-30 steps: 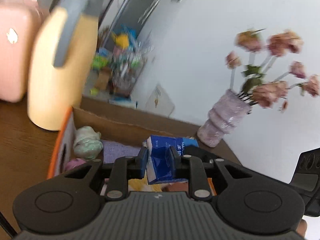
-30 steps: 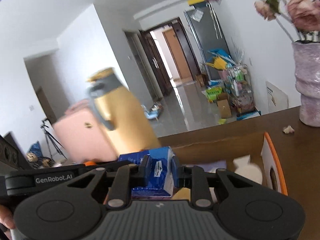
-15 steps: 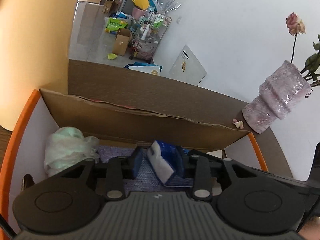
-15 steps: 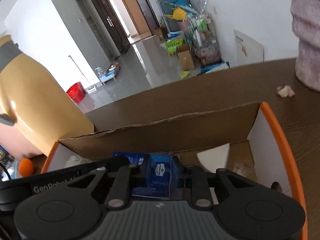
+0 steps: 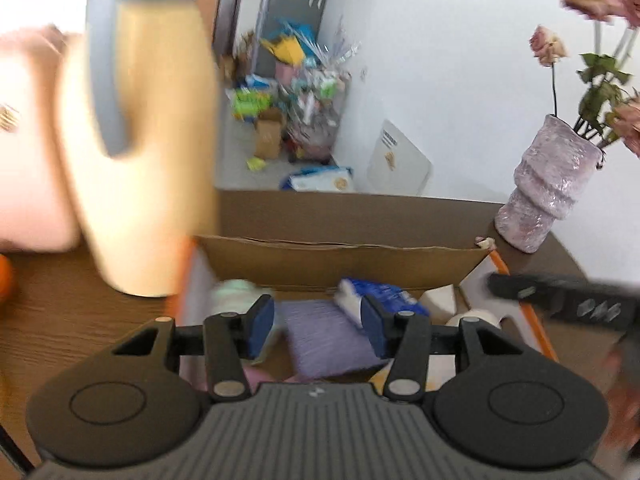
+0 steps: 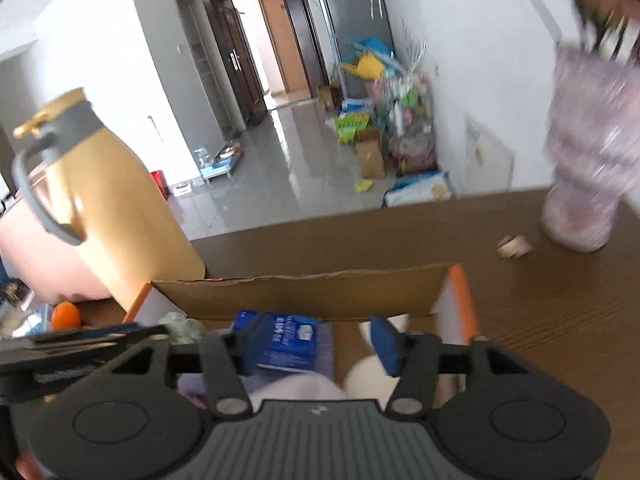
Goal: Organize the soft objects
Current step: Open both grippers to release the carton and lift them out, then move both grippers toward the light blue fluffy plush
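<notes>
A cardboard box (image 5: 340, 264) with an orange rim (image 6: 464, 300) stands on the wooden table. Inside it, a blue tissue pack (image 5: 380, 290) lies on a purple cloth (image 5: 324, 336). A pale green soft bundle (image 5: 236, 290) sits in the box's left corner and white soft pieces (image 6: 376, 376) at its right. My left gripper (image 5: 318, 320) hovers over the box, its jaws opening, nothing between the blue pads. My right gripper (image 6: 316, 344) is opening too. The tissue pack (image 6: 286, 340) rests loose beside its left pad.
A tall yellow jug (image 5: 140, 160) (image 6: 116, 208) stands just left of the box. A pink vase of dried flowers (image 5: 548, 196) (image 6: 588, 160) stands at the far right, with a fallen petal (image 6: 514, 246) nearby. An orange (image 6: 66, 316) and a pink case (image 5: 32, 140) are at the left.
Both grippers have spread their jaws and let go of the blue tissue pack, which now lies in the box. Both have drawn back from it, showing more of the room.
</notes>
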Tool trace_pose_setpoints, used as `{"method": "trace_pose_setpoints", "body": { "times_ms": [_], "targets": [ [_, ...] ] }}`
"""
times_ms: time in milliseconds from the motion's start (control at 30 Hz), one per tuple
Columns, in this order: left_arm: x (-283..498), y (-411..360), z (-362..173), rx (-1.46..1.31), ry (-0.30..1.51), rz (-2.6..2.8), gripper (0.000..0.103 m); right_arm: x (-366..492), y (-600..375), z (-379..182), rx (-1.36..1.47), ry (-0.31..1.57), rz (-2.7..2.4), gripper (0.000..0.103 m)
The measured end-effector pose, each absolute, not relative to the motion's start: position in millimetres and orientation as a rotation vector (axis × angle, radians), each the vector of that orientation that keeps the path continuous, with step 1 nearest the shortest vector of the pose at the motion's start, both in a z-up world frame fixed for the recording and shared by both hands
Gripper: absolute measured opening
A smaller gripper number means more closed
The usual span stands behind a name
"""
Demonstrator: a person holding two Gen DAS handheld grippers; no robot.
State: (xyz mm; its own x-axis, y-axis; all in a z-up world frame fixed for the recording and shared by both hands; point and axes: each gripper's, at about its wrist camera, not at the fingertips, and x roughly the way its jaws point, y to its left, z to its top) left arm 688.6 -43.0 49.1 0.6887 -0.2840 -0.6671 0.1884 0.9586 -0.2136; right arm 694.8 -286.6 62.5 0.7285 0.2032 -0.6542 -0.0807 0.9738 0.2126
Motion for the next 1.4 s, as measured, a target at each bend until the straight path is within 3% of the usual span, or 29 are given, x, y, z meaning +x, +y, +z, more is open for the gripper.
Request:
{"method": "trace_pose_setpoints", "body": {
  "times_ms": [33, 100, 167, 267, 367, 767, 1133, 1400],
  "targets": [
    [678, -39, 56, -0.107, 0.75, -0.252, 0.054, 683, -289, 73, 0.138, 0.721, 0.149, 0.059],
    [654, -29, 73, -0.066, 0.715, -0.219, 0.079, 660, -294, 89, 0.095, 0.695, 0.132, 0.065],
    [628, -18, 89, -0.032, 0.668, -0.197, 0.092, 634, -301, 105, 0.077, 0.663, 0.122, 0.083],
    [585, -6, 112, -0.001, 0.575, -0.175, 0.103, 591, -306, 123, 0.032, 0.606, 0.132, 0.088],
    [540, -1, 129, 0.03, 0.451, -0.13, 0.103, 554, -303, 134, -0.01, 0.538, 0.135, 0.096],
    [435, 6, 139, -0.002, 0.375, -0.123, 0.103, 439, -299, 140, 0.055, 0.381, 0.151, 0.1],
    [274, 3, 71, 0.04, 0.241, -0.107, 0.103, 293, -298, 61, 0.084, 0.275, 0.221, 0.103],
    [211, 3, 21, -0.035, 0.366, -0.085, 0.103, 217, -293, 8, 0.022, 0.266, 0.322, 0.103]
  ]
}}
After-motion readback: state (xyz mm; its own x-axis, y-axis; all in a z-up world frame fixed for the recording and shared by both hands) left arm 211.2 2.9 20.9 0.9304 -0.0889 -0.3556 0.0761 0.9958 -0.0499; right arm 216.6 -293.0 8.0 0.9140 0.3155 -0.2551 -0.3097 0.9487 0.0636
